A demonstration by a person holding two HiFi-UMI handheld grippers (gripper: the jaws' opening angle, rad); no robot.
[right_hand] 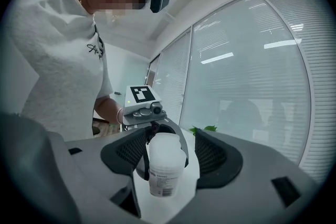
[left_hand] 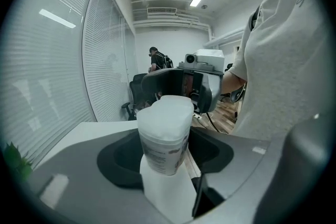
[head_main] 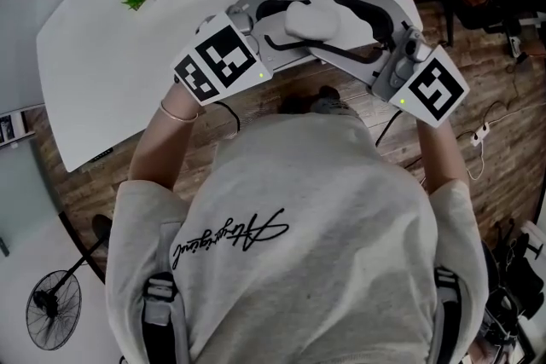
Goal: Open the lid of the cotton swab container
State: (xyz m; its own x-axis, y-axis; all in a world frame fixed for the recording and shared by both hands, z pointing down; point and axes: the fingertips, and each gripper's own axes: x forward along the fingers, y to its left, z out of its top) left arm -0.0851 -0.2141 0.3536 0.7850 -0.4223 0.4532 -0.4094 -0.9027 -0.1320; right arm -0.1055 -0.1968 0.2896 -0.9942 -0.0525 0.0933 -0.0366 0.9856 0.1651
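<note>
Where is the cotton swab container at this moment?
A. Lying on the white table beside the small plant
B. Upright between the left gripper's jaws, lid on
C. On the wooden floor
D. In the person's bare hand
B: the right gripper view shows the left gripper with its curved jaws wrapped around the cotton swab container, which is upright, off the table and has its white lid closed.
</note>
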